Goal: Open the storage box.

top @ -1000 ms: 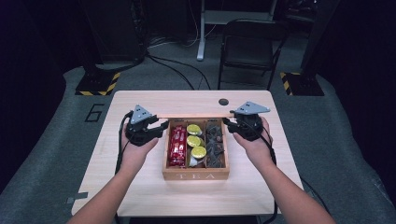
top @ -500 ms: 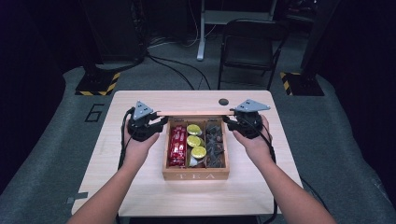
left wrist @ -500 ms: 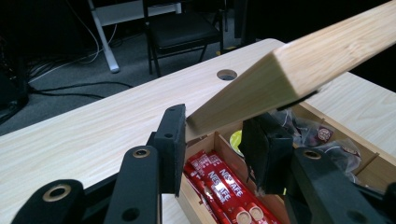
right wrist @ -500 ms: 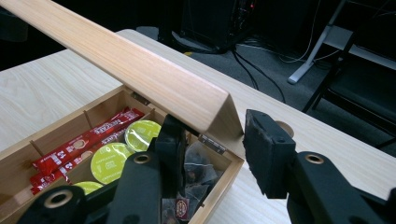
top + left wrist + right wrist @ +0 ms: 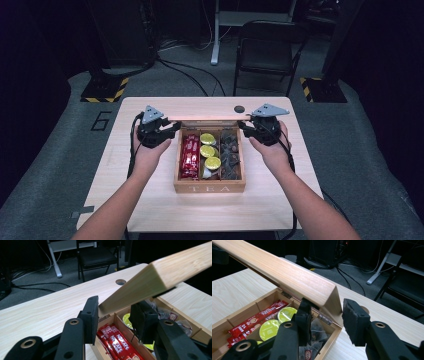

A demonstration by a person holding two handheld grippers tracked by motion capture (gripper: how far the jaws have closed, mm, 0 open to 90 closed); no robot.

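A wooden tea box (image 5: 209, 188) stands mid-table with its lid (image 5: 210, 119) raised on its back hinges. Inside are red sachets (image 5: 190, 155), yellow-green capsules (image 5: 207, 150) and dark tea bags (image 5: 230, 152). My left gripper (image 5: 172, 127) is at the lid's left end. In the left gripper view the lid (image 5: 155, 277) runs between the pads of that gripper (image 5: 113, 315), whose jaws have just been opening a little. My right gripper (image 5: 245, 127) is at the lid's right end. In the right gripper view it (image 5: 324, 315) is shut on the lid's corner (image 5: 287, 272).
The pale wooden table (image 5: 150, 205) has a round cable hole (image 5: 239, 109) just behind the box. A black chair (image 5: 265, 50) and floor cables (image 5: 185, 70) lie beyond the far edge. Bare tabletop lies on both sides of the box and in front of it.
The left gripper has edged slightly toward the far side of the table. The lid's pale edge now shows as a strip between the two grippers. The right hand has kept still.
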